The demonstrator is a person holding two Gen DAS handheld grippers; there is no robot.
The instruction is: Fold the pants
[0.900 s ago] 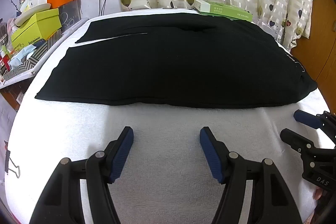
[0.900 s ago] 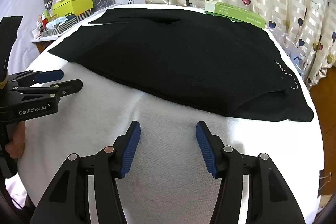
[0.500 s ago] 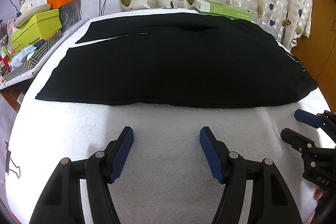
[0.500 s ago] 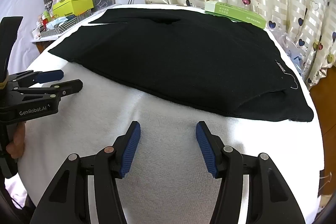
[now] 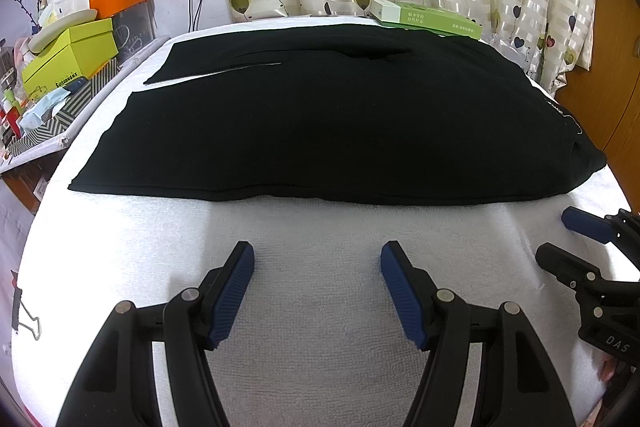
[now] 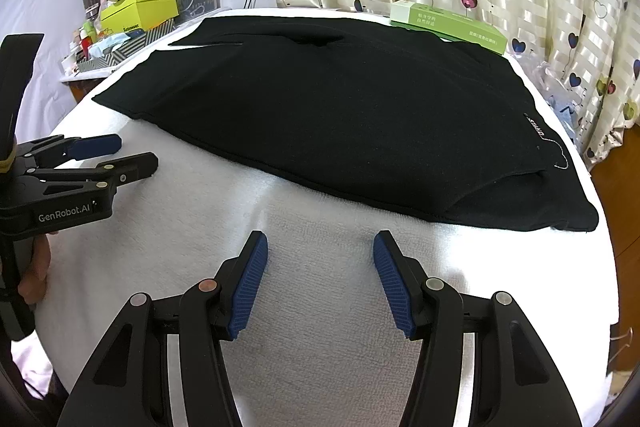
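Black pants [image 5: 340,123] [image 6: 352,115] lie flat across the white towel-covered table [image 5: 320,235], legs side by side with hems at the left and the waistband with a white label at the right. My left gripper [image 5: 317,255] hovers open over bare towel just in front of the pants' near edge. My right gripper [image 6: 320,243] also stands open over the towel, short of the near edge by the waist end. Each gripper shows in the other's view: the right one [image 5: 560,239] at the right border, the left one [image 6: 136,155] at the left border. Nothing is between either pair of fingers.
A green box [image 5: 426,18] lies at the table's far edge against heart-patterned curtains. Stacked boxes and clutter [image 5: 68,55] fill a shelf to the left. Binder clips [image 5: 24,319] hold the towel at the table edge. A wooden door [image 5: 612,75] stands at the right.
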